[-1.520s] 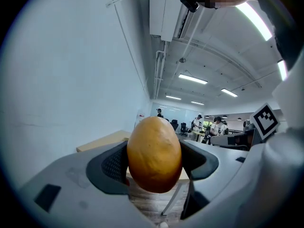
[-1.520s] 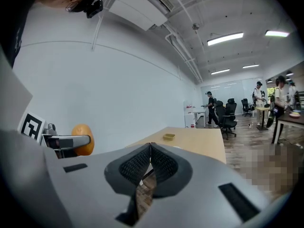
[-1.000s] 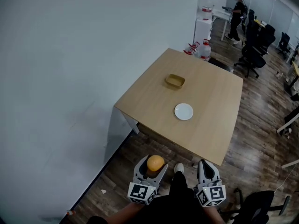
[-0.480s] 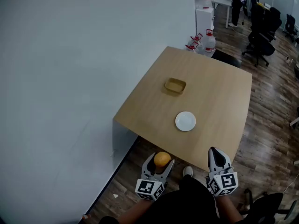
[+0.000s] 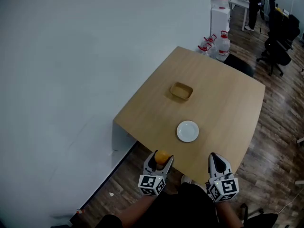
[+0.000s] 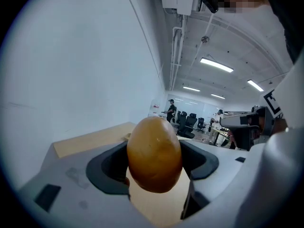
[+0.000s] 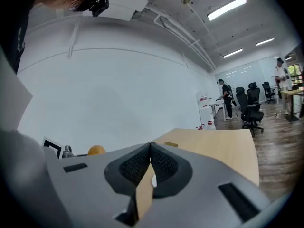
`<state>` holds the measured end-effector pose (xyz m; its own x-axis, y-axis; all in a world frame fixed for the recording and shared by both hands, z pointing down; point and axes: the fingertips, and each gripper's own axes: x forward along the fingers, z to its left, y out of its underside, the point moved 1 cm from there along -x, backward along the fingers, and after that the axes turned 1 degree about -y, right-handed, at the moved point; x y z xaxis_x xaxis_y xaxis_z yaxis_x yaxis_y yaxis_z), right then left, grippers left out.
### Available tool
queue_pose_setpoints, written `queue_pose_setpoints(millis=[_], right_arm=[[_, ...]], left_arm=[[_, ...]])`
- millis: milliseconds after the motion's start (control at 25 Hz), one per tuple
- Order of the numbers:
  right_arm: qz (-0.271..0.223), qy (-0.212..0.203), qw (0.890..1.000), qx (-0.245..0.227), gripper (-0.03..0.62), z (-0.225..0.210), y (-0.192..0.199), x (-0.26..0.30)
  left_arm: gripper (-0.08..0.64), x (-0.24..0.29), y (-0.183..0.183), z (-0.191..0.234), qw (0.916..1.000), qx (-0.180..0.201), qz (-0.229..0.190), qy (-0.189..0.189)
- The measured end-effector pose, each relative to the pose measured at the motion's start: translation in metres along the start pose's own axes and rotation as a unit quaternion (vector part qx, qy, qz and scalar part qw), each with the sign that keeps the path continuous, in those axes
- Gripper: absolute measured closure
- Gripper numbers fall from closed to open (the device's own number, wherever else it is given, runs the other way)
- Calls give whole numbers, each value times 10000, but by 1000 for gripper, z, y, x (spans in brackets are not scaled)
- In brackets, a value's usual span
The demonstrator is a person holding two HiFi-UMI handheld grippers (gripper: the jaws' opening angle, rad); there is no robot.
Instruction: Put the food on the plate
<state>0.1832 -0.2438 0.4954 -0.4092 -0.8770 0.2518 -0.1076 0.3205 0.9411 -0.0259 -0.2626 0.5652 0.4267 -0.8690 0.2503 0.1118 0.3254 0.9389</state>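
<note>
A plain white wall (image 5: 71, 80) fills the left of the head view, and dark wood-plank flooring (image 5: 280, 127) runs along the right and the near side. Between them stands a light wooden table (image 5: 223, 99), set at an angle with one side against the wall. Beyond its far corner are a white water dispenser (image 5: 220, 18) and water jugs (image 5: 222, 45) on the floor. At the bottom of the view the two grippers are held side by side at the table's near edge. The left gripper (image 5: 160, 159) has its jaws partly spread and pressed on either side of an orange-brown, egg-shaped piece of food (image 6: 154, 154), which sits upright between the dark pads. The right gripper (image 5: 216, 158) has its jaws fully together, the pads meeting, with nothing between them. On the tabletop a shallow tan dish (image 5: 181, 91) lies toward the middle, and a small round white plate (image 5: 188, 131) lies nearer the person, apart from the dish. The food is off the plate, in the air just short of the table.
</note>
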Motion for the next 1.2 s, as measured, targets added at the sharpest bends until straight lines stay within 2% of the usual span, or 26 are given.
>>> queue_pose_setpoints(millis=[120,240,400,520,680,880,1200], right_arm=[[159,-196,9997,7,532,-8,10,14],[311,-305,9991,9,532,-18,20,25],[448,-312,9985,58,532,-24,30,39],[533,-298,9981,105,532,-30,34,45],[665,-277,9972,187,532,-36,42,50],[829,-356,9958,131,532,-39,48,58],[1034,-216,9944,67,532,-61,56,59]], left_arm=[[239,20,10,8,9998,57,8,-177],[238,41,21,11,9991,261,185,-289],[239,66,40,11,9971,473,582,-119],[239,87,55,8,9961,389,796,45],[238,118,79,15,9945,143,1034,46],[239,151,102,14,9895,248,1403,259],[238,187,126,12,9846,272,1691,338]])
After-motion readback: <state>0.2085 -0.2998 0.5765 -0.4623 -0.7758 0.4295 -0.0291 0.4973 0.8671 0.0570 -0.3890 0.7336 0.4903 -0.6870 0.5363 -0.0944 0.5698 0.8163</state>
